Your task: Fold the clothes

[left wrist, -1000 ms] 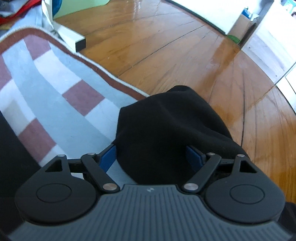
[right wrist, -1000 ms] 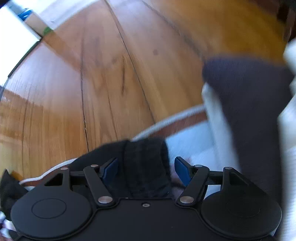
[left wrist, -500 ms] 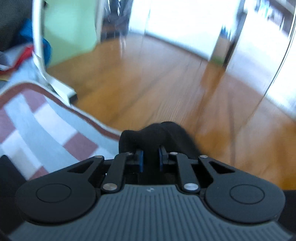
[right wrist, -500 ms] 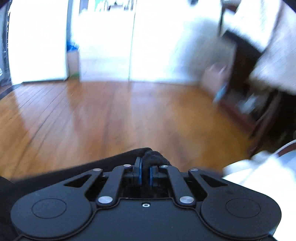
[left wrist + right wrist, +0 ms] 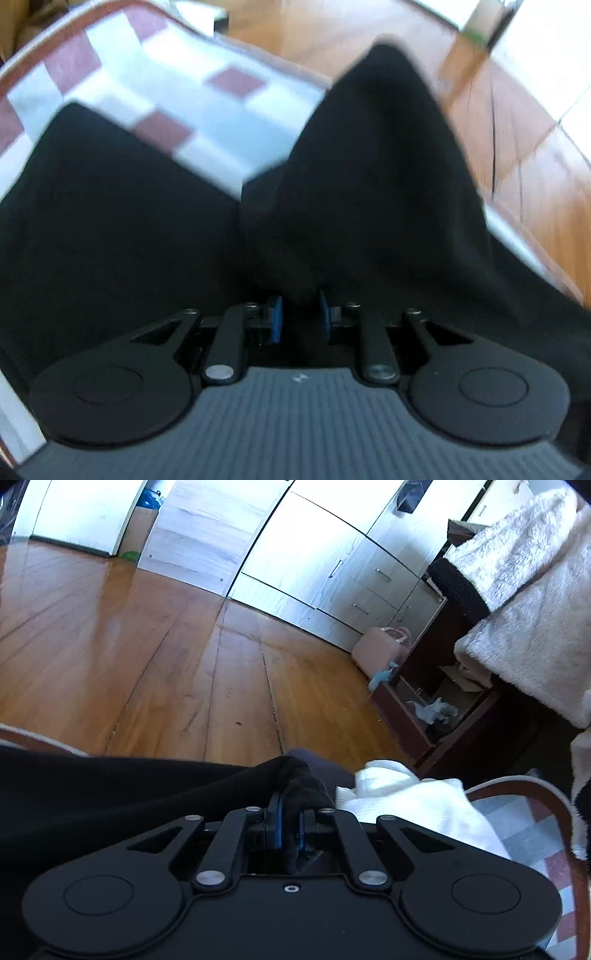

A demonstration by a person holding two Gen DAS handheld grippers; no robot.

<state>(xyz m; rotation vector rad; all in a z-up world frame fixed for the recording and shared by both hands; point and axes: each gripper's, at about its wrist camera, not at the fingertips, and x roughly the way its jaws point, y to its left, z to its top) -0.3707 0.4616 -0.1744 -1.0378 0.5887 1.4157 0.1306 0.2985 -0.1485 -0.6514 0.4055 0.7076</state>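
Checkered rug (image 5: 207, 110) on wooden floor (image 5: 166, 657); black garment (image 5: 369, 192) over rug, pinched by both left gripper (image 5: 297, 319) and right gripper (image 5: 290, 825), jaws nearly closed.

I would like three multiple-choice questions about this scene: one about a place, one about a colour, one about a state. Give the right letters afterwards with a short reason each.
1. Where does the white cloth lie, seen from the right gripper?
A. to its right, on the checked rug
B. far off, against the cabinets
C. hanging from the left gripper

2. What colour is the garment that both grippers grasp?
A. red
B. black
C. green

3. How are the jaws of the left gripper?
A. wide open, nothing between
B. not in view
C. closed on the garment

Answers: 1 A, the white cloth sits just right of the jaws, over the rug. 2 B, the fabric is black in both views. 3 C, black fabric fills the narrow gap between the blue pads.
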